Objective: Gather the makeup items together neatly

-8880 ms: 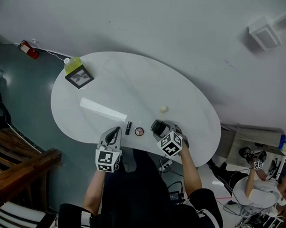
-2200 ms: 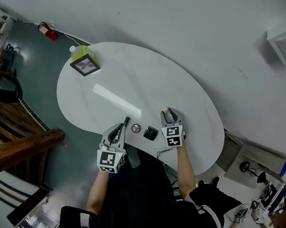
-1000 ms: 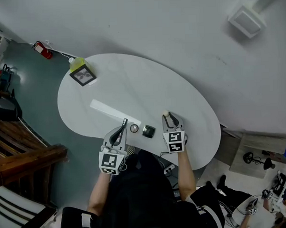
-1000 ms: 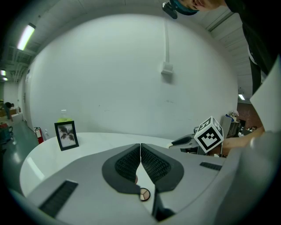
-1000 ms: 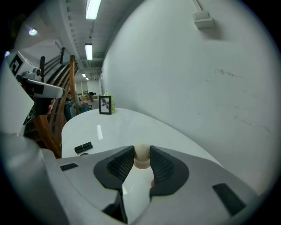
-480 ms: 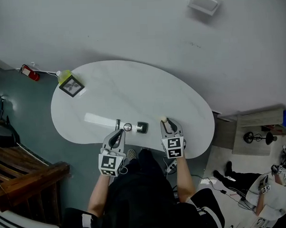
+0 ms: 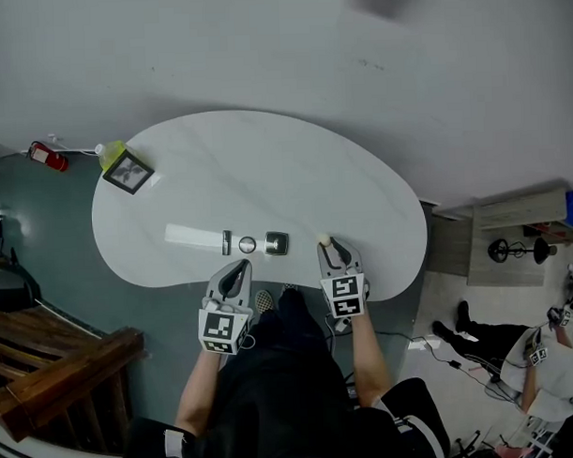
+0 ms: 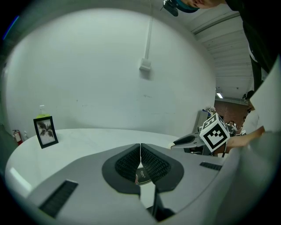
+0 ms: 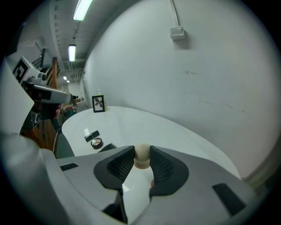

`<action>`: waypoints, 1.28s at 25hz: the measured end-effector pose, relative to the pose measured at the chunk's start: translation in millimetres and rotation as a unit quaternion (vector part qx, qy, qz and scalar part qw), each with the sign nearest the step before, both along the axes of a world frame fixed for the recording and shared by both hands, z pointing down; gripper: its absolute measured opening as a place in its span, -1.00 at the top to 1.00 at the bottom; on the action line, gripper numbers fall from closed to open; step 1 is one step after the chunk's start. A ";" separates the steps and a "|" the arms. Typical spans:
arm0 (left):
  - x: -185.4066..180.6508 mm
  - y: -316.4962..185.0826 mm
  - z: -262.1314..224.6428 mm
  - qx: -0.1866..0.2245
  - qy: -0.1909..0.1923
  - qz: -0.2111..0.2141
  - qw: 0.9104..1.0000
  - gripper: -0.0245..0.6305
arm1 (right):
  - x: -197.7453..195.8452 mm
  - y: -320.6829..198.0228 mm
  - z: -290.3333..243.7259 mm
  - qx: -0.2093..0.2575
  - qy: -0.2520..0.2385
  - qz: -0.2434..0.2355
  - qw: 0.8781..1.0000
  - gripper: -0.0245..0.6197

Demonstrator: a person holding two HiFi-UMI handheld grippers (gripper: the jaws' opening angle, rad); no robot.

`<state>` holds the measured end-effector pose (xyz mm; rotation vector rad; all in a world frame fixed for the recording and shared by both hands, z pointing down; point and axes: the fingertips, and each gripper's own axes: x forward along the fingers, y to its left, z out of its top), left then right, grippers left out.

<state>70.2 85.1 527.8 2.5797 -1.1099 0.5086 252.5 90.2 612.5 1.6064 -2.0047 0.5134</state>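
My right gripper (image 9: 141, 163) is shut on a beige makeup sponge (image 9: 141, 157), low over the white table (image 7: 266, 168) near its front edge. In the head view the sponge (image 7: 322, 239) sits right of a row: black square compact (image 7: 277, 242), round compact (image 7: 248, 244), black lipstick (image 7: 227, 242). The right gripper view shows the lipstick (image 9: 91, 134), round compact (image 9: 96, 142) and square compact (image 9: 107, 147) to the left of the jaws. My left gripper (image 7: 238, 269) is shut and empty, just in front of the row. Under its jaws the round compact (image 8: 142, 176) shows.
A framed photo (image 7: 128, 173) and a yellow-green bottle (image 7: 110, 152) stand at the table's far left end. A pale strip of reflected light (image 7: 193, 238) lies left of the lipstick. The person's body stands at the front edge. A red fire extinguisher (image 7: 42, 155) is on the floor.
The right gripper has carried the sponge toward me, level with the row of items. The left gripper has drawn back from the lipstick, which lies beside the round compact.
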 end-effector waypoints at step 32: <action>-6.9 -1.3 58.5 -0.052 -0.024 0.019 0.998 0.86 | -26.2 8.6 79.2 -0.049 -0.028 -0.001 0.998 0.53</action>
